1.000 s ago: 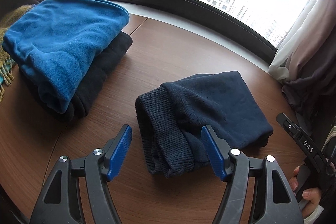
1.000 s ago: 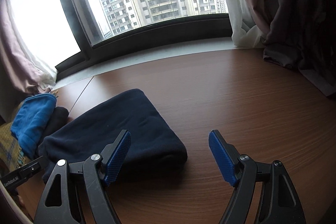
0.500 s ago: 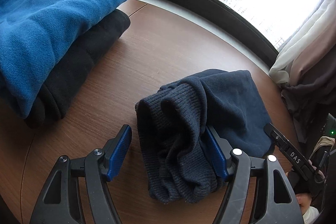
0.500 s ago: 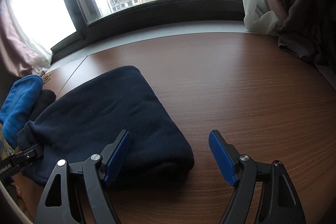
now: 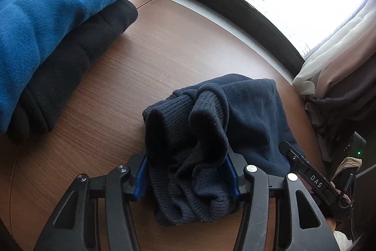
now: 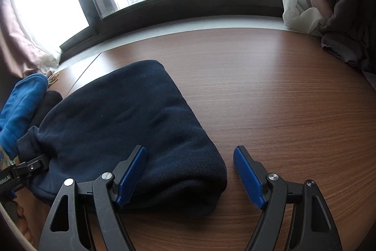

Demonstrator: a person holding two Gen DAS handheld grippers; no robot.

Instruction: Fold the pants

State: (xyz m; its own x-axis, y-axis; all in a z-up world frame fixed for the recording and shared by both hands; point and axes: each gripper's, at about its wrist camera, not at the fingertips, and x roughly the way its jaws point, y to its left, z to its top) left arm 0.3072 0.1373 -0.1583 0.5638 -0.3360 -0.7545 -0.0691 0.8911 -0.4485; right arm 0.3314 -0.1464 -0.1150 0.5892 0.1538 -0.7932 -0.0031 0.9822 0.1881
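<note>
The folded navy-blue knit pants (image 6: 122, 124) lie on the brown wood-grain table (image 6: 282, 98), their long axis running from the ribbed waistband end (image 5: 188, 152) across to the rounded fold (image 6: 188, 185). The table is bare to the right of the fold and beyond the pants as far as the window sill (image 6: 188, 25). The left gripper (image 5: 188, 178) has just been closing; its blue pads now press the bunched ribbed end from both sides. The right gripper (image 6: 190, 175) stands open, its left pad resting on the fold, the other pad over bare wood. A stack of blue fleece (image 5: 54, 1) on black cloth (image 5: 77, 55) sits near the ribbed end, apart from it.
</note>
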